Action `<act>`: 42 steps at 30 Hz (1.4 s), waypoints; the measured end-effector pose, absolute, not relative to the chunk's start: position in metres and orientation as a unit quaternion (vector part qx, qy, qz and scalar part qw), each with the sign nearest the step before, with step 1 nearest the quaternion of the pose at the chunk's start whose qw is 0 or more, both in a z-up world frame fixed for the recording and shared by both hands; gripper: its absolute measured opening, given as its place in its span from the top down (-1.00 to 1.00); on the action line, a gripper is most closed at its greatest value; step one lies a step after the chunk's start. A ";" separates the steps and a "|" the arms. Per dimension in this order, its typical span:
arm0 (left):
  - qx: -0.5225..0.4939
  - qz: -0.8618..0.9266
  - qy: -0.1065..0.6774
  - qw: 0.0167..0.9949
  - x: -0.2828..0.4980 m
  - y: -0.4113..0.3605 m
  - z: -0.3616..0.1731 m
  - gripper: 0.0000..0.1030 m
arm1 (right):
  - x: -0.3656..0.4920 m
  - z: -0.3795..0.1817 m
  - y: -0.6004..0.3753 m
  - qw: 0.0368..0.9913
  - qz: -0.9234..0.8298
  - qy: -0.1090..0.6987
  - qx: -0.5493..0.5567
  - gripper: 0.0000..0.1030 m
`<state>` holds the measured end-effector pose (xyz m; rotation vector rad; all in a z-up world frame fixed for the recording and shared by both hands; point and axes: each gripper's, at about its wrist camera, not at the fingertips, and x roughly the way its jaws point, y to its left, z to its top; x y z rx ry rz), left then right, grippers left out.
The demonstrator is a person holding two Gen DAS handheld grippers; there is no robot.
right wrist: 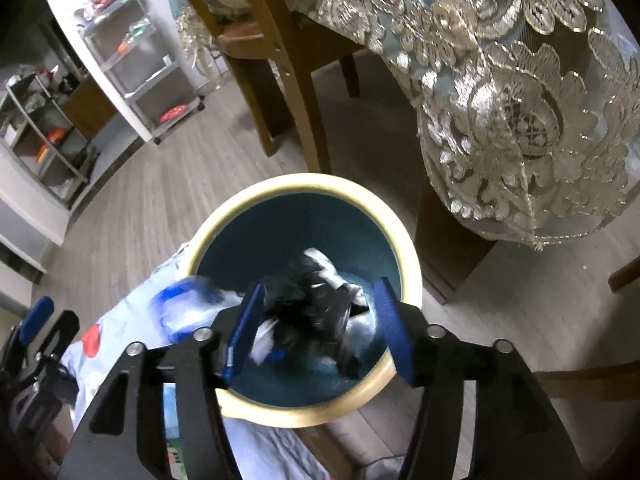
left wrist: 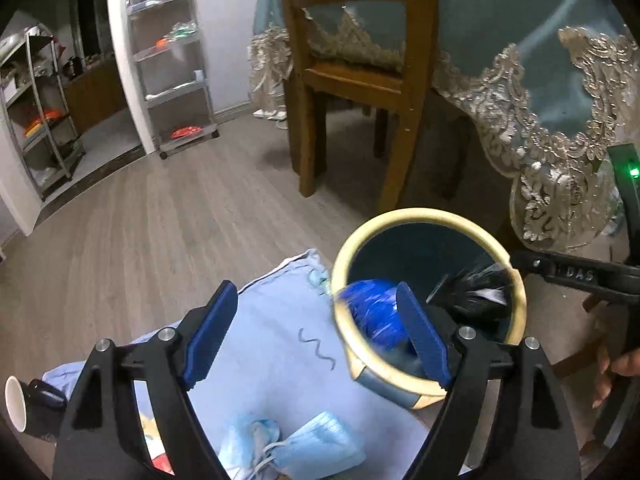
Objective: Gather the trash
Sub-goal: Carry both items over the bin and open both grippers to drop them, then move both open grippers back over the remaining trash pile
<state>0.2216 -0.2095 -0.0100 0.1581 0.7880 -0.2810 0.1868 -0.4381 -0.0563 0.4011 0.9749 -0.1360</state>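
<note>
Blurred black wrapper (right wrist: 308, 304) lies between spread right tongs (right wrist: 316, 320), seemingly loose, over bin (right wrist: 404, 240).

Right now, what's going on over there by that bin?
A person holding a gripper in each hand is dropping trash into the round bin on the floor beside the table. The right gripper is open over the bin's mouth with a black and white wrapper loose between its fingers. The left gripper is open too, with a crumpled blue wrapper at the bin's rim. Face masks lie on the blue cloth.
</note>
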 end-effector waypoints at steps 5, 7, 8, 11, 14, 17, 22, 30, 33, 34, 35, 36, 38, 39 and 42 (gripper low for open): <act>0.071 -0.120 0.382 0.914 0.212 -0.187 0.000 -0.63 | 0.183 -0.043 -0.430 0.874 -0.059 0.450 0.175 -0.43; 0.071 -0.114 0.377 0.916 0.206 -0.178 0.006 -0.66 | 0.178 -0.035 -0.424 0.882 -0.055 0.440 0.161 -0.51; 0.070 -0.111 0.375 0.918 0.202 -0.171 0.011 -0.67 | 0.175 -0.031 -0.421 0.886 -0.052 0.435 0.155 -0.55; 0.066 -0.099 0.369 0.922 0.189 -0.152 0.024 -0.72 | 0.162 -0.017 -0.413 0.895 -0.040 0.418 0.152 -0.70; 0.050 -0.090 0.363 0.926 0.171 -0.130 0.037 -0.78 | 0.147 -0.001 -0.407 0.906 -0.028 0.392 0.159 -0.79; 0.042 -0.083 0.356 0.930 0.148 -0.109 0.049 -0.83 | 0.130 0.016 -0.394 0.917 -0.018 0.368 0.153 -0.82; 0.040 -0.075 0.349 0.933 0.109 -0.076 0.060 -0.83 | 0.101 0.040 -0.365 0.933 0.011 0.332 0.138 -0.85; 0.037 -0.052 0.339 0.938 0.047 -0.027 0.067 -0.85 | 0.053 0.063 -0.311 0.951 0.052 0.290 0.091 -0.90; 0.044 -0.045 0.339 0.939 0.028 -0.015 0.063 -0.85 | 0.037 0.066 -0.297 0.953 0.061 0.282 0.088 -0.90; 0.043 -0.042 0.340 0.938 0.023 -0.012 0.061 -0.86 | 0.033 0.066 -0.293 0.953 0.063 0.282 0.086 -0.90; 0.041 -0.038 0.342 0.938 0.018 -0.007 0.059 -0.86 | 0.030 0.065 -0.289 0.953 0.066 0.282 0.085 -0.90; 0.037 -0.036 0.342 0.938 0.014 -0.003 0.058 -0.86 | 0.027 0.065 -0.284 0.953 0.070 0.283 0.083 -0.90; 0.023 -0.030 0.342 0.939 0.008 0.005 0.056 -0.86 | 0.021 0.063 -0.277 0.953 0.078 0.282 0.082 -0.90; 0.018 -0.028 0.342 0.939 0.005 0.009 0.055 -0.86 | 0.018 0.062 -0.273 0.952 0.081 0.283 0.082 -0.90; 0.022 -0.021 0.338 0.941 -0.002 0.016 0.050 -0.87 | 0.013 0.055 -0.260 0.948 0.095 0.295 0.077 -0.90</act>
